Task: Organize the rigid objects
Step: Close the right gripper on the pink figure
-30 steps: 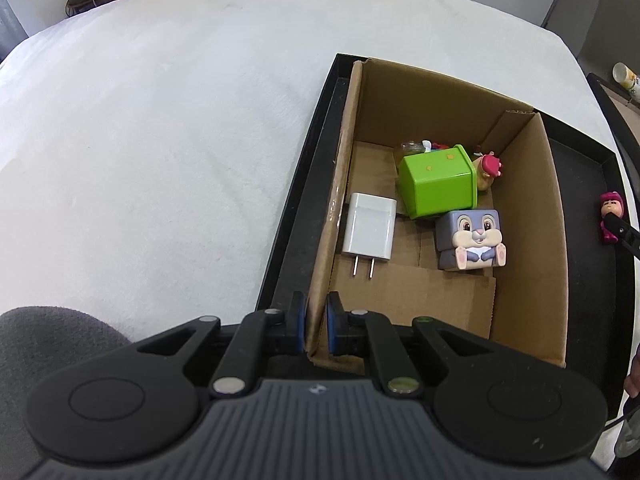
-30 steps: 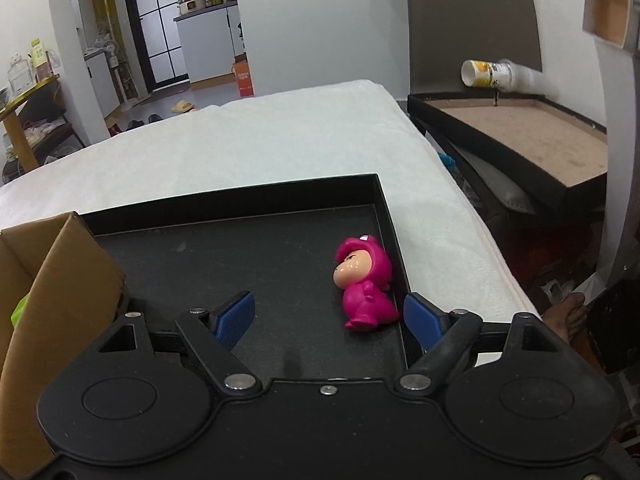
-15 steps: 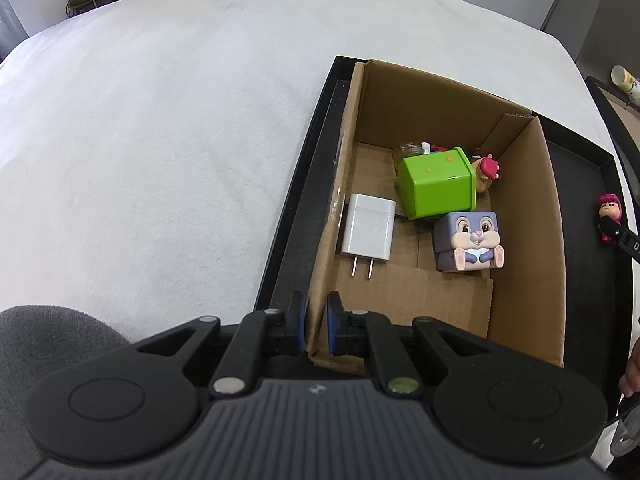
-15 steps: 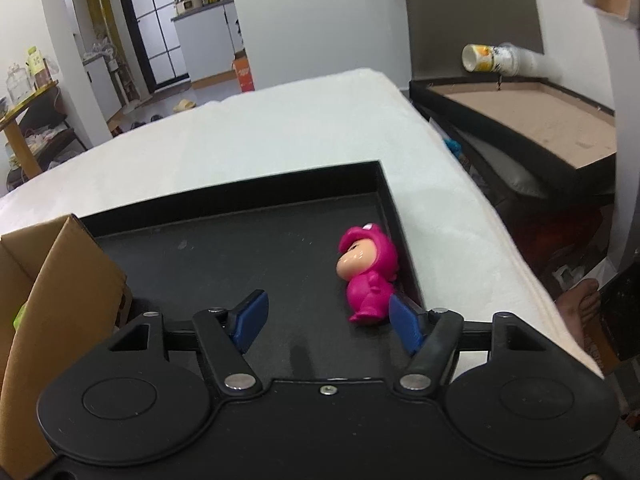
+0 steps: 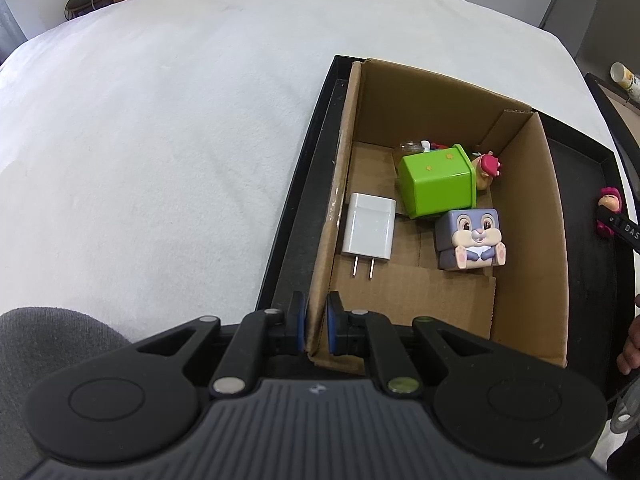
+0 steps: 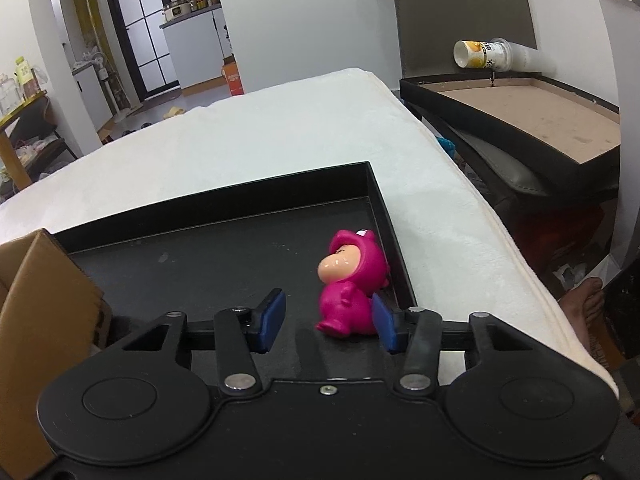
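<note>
A cardboard box [image 5: 524, 216] stands in a black tray [image 5: 296, 204]. It holds a white charger [image 5: 369, 227], a green cube [image 5: 438, 186], a grey bunny cube [image 5: 470, 238] and a small red-capped figure [image 5: 486, 168]. My left gripper [image 5: 316, 330] is shut on the box's near left wall. A pink doll [image 6: 352, 286] lies on the tray floor [image 6: 208, 256] by the right rim; it also shows in the left wrist view [image 5: 608, 206]. My right gripper [image 6: 328, 320] is open around the doll; its right pad [image 6: 386, 326] touches the doll, its left pad [image 6: 272, 318] stands apart.
The tray sits on a white cloth-covered surface [image 5: 160, 140]. The box corner [image 6: 44, 292] is at the left of the right wrist view. Beyond the edge at right stand another black tray [image 6: 520, 116] and a toppled cup [image 6: 486, 54]. A bare foot [image 6: 580, 300] shows at right.
My right gripper has moved forward and right to the pink doll, and its jaws have narrowed around it. The left gripper keeps its hold on the box wall.
</note>
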